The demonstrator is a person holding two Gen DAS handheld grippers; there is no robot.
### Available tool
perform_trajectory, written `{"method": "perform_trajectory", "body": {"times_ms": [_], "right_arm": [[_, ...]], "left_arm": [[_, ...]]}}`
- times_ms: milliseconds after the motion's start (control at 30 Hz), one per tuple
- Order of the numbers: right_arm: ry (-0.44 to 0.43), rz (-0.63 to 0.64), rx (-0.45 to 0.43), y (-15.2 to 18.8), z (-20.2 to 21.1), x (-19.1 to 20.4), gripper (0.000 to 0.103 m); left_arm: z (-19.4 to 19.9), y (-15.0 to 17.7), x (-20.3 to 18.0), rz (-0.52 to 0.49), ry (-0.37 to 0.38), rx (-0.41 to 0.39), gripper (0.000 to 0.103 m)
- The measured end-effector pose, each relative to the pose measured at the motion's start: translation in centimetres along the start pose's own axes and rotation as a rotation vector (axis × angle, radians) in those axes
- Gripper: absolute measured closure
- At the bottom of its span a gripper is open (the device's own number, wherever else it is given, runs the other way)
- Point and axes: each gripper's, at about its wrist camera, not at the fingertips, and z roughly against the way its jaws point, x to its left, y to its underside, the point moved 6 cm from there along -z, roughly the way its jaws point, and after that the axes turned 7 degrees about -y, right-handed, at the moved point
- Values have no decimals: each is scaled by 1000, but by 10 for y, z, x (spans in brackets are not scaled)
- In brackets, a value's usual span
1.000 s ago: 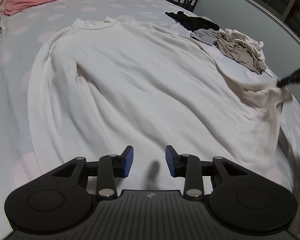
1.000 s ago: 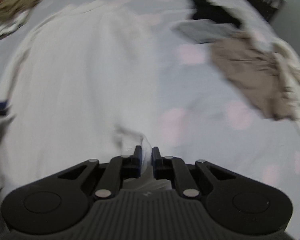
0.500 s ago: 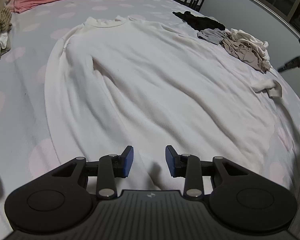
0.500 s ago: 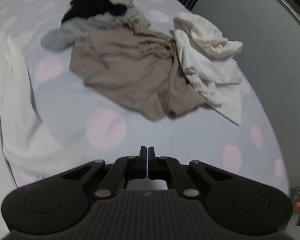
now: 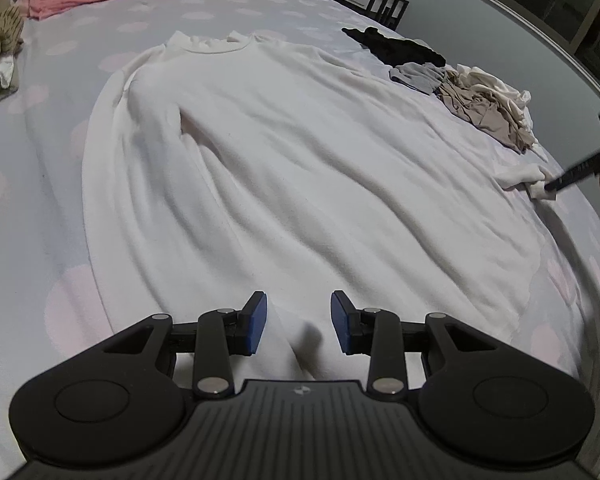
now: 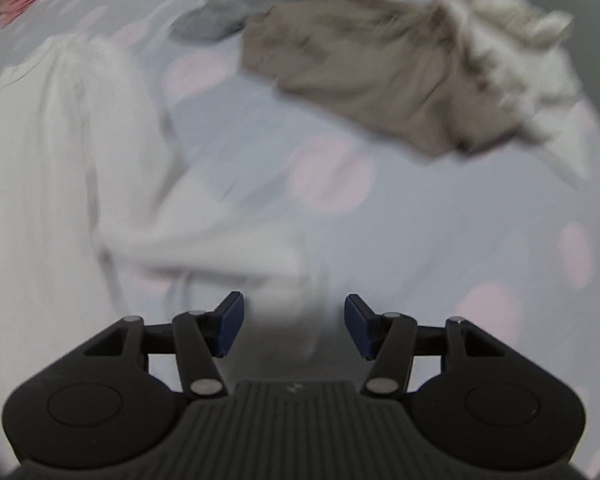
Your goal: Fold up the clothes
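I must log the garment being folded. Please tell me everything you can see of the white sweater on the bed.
The white sweater is a long-sleeved top of soft, fleecy-looking knit with a round ribbed collar at its far end. It lies spread flat and wrinkled on the grey sheet with pink dots. One sleeve lies folded along the body; the other reaches sideways, its cuff at the right hand-held gripper, whose jaws have just been opening.

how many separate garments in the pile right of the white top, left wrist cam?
4 visible: black garment farthest back, grey one next to it, tan one nearer, cream one on the pile's right edge. More may be hidden underneath.
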Motion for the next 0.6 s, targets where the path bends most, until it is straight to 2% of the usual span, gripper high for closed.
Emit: {"method": "perform_trajectory", "body": {"times_ms": [33,67,100,200,300,433,533,600], "right_arm": [[-22,2,15,6,-3,1,53],[-5,-1,12,9,-7,-1,64],[10,-5,8,11,-10,-3,99],[-20,-19,-11,13,-4,-5,99],[-46,28,-24,8,25,-3,99],[-59,57,-24,-15,72,-30,99],[-25,83,0,-35,97,-57,99],[62,106,74,-45,92,-77,99]], "left_arm": [[-1,-1,0,4,3,2,71],[-2,-2,0,4,5,4,71],[-3,-3,-1,-1,6,2,71],[0,-8,-3,-14,11,-11,71],[-2,-7,-1,-10,9,-10,71],[-3,-7,-1,16,19,-5,71],[-2,-8,-3,5,22,-8,71],[-2,-8,-4,2,21,-8,71]]}}
